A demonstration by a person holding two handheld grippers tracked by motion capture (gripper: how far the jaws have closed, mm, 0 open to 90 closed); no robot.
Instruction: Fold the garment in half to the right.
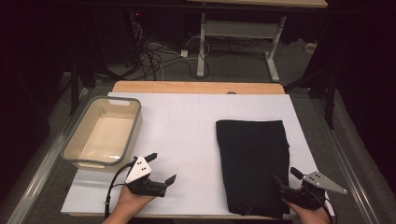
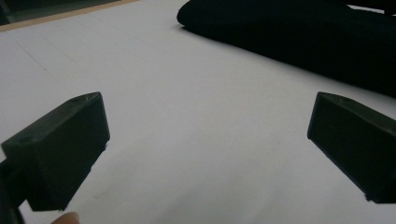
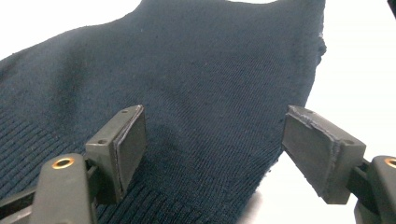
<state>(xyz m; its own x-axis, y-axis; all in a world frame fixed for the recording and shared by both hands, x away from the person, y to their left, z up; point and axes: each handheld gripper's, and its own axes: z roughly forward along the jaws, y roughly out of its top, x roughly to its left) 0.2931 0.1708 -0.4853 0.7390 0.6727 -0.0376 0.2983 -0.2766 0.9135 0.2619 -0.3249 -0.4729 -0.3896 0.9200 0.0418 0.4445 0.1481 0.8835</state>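
Counter (image 1: 196, 87): a light wooden top; its far edge shows beyond the white sheet.
White sheet (image 1: 187, 140): covers most of the counter and carries everything else; no print or writing can be read on it.
Dark knit garment (image 1: 252, 163): folded into a long rectangle on the right half of the sheet, running from the middle of the sheet to its near edge. It looks black from above and dark navy in the right gripper view (image 3: 187, 84), with a ribbed hem at the near end. No label or brand can be read.
Beige tub (image 1: 135, 126): grey-rimmed, at the far left of the sheet, well apart from the garment; no writing can be read on it.
Right hand-held gripper (image 1: 286, 179): at the near right corner, over the garment's near right edge. Its jaws stand wide apart, with the knit fabric lying flat beneath and between them (image 3: 212, 149); the pads press on nothing.
Left hand-held gripper (image 1: 161, 167): near left of centre, just near of the tub and well left of the garment. Its jaws gape wide over bare sheet (image 2: 208, 140), holding nothing; the garment lies far off to its right.
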